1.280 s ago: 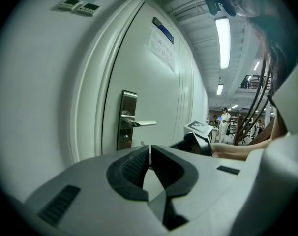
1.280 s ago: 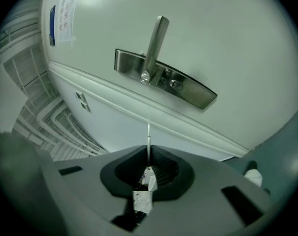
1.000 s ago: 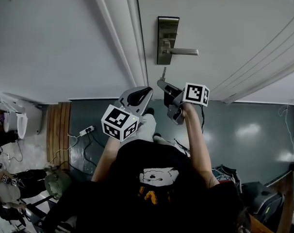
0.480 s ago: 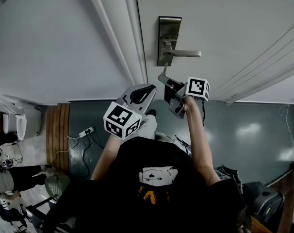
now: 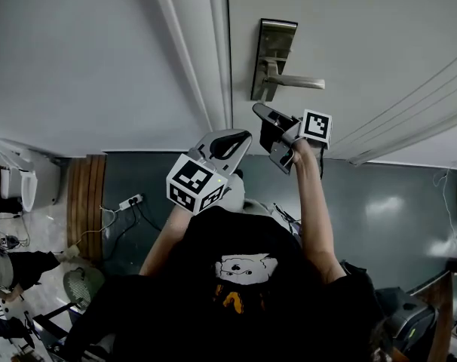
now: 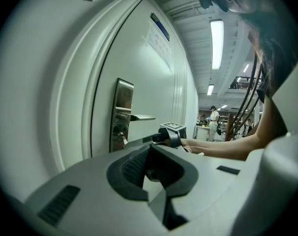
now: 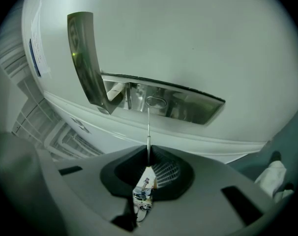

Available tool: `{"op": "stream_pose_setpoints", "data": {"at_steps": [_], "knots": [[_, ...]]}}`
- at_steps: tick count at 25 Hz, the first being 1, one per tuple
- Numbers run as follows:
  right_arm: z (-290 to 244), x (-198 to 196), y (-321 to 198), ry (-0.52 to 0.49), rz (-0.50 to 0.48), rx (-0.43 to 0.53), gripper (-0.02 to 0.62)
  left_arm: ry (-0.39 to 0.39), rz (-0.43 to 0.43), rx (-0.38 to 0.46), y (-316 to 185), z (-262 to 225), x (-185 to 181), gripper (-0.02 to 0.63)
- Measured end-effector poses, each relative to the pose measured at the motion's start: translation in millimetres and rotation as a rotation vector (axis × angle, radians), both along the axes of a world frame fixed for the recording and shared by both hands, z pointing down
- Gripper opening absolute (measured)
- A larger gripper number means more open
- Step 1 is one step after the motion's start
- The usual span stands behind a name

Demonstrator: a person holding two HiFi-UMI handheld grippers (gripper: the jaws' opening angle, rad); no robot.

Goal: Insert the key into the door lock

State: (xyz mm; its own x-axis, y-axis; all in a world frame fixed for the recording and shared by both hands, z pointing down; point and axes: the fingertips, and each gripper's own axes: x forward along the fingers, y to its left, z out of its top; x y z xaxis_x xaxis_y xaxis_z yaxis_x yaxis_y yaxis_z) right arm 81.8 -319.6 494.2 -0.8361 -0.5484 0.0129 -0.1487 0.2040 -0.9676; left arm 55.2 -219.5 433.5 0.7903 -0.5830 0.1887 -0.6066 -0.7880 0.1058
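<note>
A: There's the right gripper (image 5: 260,119), up at the door (image 5: 364,29) just under the lever handle (image 5: 300,83), marker cube (image 5: 315,125) turned back toward the person.

B: And looking along it, the fingers are pinched tight on the key (image 7: 148,132). A thin blade sticks straight out, with a printed tag (image 7: 143,196) trailing back between the pads.

A: Where's the tip?

B: Right at the steel lock plate (image 7: 188,107), just under the oval keyhole (image 7: 155,101). It's touching or as good as touching. Whether it has entered at all, I can't tell from here.

A: The side-on look from the left gripper view agrees. The key is at the lower part of the plate, below the handle. The right gripper is lined up behind it, and the person's forearm (image 6: 223,146) is stretched out level.

B: And the left gripper (image 5: 237,136)?

A: Held lower and to the left of the right one, apart from it, nose toward the door frame (image 5: 213,51). It isn't touching the door or the plate. Its fingers are closed together with nothing between them.

B: Handle?

A: Level, pointing away from the frame.
</note>
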Motion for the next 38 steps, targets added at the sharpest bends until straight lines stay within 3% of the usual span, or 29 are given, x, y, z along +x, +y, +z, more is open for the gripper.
{"op": "stream_pose_setpoints", "data": {"at_steps": [10, 21, 25, 30, 38], "knots": [[-3.5, -0.8, -15.2, -0.093, 0.004, -0.016, 0.021, 0.010, 0.006, 0.002, -8.2, 4.1, -2.6, 0.017], [-2.2, 1.0, -18.9, -0.127, 0.001, -0.036, 0.021, 0.028, -0.013, -0.007, -15.6, 6.5, -9.3, 0.017], [-5.9, 3.8, -18.1, -0.213, 0.000, -0.057, 0.021, 0.027, -0.020, -0.007, -17.3, 5.8, -11.8, 0.017], [-5.9, 24.6, -16.2, -0.287, 0.046, -0.079, 0.021, 0.025, -0.027, -0.008, -16.9, 4.2, -14.5, 0.017], [-7.3, 30.2, -19.2, -0.281, 0.123, -0.116, 0.021, 0.031, -0.041, -0.009, -15.8, 0.9, -18.5, 0.017]]}}
